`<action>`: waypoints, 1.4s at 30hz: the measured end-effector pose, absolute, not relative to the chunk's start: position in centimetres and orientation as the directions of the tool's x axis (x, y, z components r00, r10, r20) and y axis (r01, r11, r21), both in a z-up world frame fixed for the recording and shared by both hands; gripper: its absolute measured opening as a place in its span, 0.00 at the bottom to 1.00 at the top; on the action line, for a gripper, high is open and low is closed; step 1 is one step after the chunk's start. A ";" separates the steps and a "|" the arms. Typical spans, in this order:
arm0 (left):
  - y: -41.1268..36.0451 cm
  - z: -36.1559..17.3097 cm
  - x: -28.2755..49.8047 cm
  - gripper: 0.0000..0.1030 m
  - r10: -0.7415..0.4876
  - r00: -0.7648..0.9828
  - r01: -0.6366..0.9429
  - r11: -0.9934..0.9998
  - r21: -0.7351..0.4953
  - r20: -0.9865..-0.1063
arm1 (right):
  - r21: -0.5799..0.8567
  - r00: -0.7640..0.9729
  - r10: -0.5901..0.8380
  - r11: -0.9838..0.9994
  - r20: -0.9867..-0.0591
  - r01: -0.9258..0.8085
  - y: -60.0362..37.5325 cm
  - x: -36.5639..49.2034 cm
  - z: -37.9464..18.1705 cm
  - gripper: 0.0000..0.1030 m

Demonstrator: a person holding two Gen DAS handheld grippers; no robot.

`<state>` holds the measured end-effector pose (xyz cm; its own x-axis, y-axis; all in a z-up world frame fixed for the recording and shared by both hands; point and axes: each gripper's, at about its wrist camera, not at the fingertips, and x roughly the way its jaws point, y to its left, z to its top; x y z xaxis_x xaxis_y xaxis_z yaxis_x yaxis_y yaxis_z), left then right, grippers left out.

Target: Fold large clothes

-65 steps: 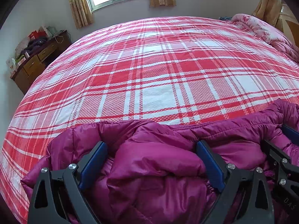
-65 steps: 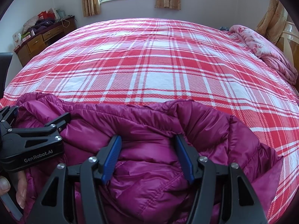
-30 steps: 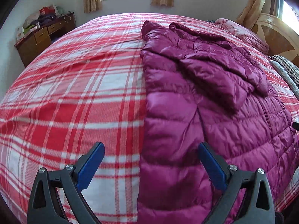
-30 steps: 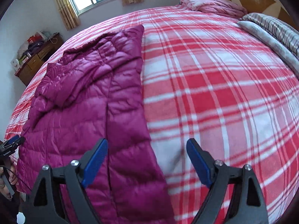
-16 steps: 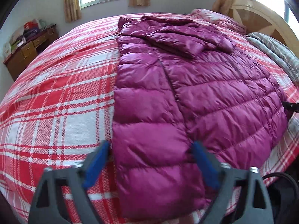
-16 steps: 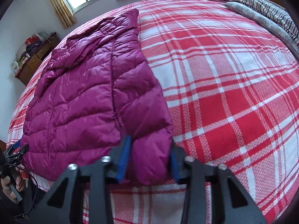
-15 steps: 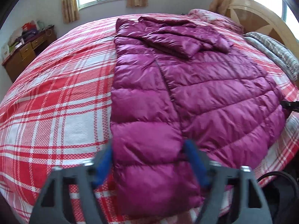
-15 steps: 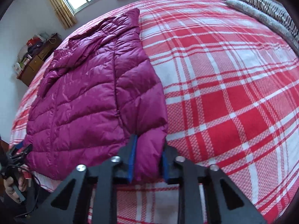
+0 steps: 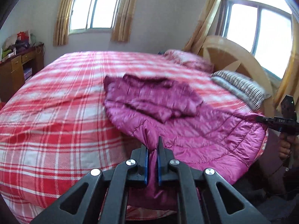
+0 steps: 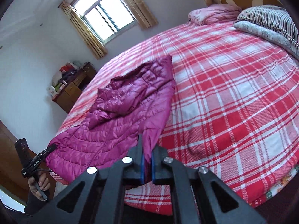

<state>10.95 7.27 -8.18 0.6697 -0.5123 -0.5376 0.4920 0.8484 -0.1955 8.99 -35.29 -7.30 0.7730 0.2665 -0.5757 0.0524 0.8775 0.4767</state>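
**Both tools now clamped on the jacket hem, corners raised**

The left tool is pressed together on one bottom corner of the magenta down jacket; half a second ago its blue pads were spread either side of that corner with the fabric lying flat. The right tool likewise pinches the opposite hem corner of the jacket, a grip it had already narrowed to half a second ago. Both views now sit higher above the bed than before, and the pinched corners rise off the red plaid bedspread into the pads, while the rest of the jacket lies spread across the near part of the bed, its hood and upper part bunched farther in. In the left view the right tool shows at the far hem corner; in the right view the left tool shows at the other corner. A striped pillow and a wooden dresser stand beyond.
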 end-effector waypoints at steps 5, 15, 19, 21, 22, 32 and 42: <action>8.5 -4.3 8.0 0.06 -0.602 0.673 0.561 0.794 -0.233 -0.430 | 0.496 0.837 0.275 0.868 -0.474 -0.004 -35.4 6.0 -2.7 0.07; 9.6 -2.3 8.1 0.06 -0.633 0.666 0.575 0.773 -0.269 -0.394 | 0.495 0.891 0.250 0.869 -0.380 -0.032 -35.8 5.9 0.2 0.07; 8.8 -3.0 12.1 0.06 -0.618 0.659 0.550 0.785 -0.286 -0.428 | 0.509 0.888 0.246 0.860 -0.388 -0.016 -36.7 10.5 -0.6 0.07; 8.2 -3.4 14.7 0.06 -0.628 0.640 0.542 0.777 -0.319 -0.442 | 0.508 0.888 0.231 0.861 -0.397 0.002 -37.0 13.5 -0.9 0.07; 7.9 -3.6 16.2 0.06 -0.618 0.644 0.529 0.786 -0.321 -0.452 | 0.518 0.885 0.236 0.855 -0.401 0.007 -37.3 15.2 -1.2 0.07; 4.1 -7.1 28.9 0.07 -0.530 0.639 0.439 0.846 -0.302 -0.557 | 0.508 0.846 0.178 0.853 -0.503 0.123 -39.9 30.1 -4.7 0.07; 4.1 -10.5 36.5 0.15 -0.484 0.581 0.333 0.875 -0.351 -0.654 | 0.476 0.770 0.115 0.839 -0.627 0.262 -42.8 39.0 -10.8 0.07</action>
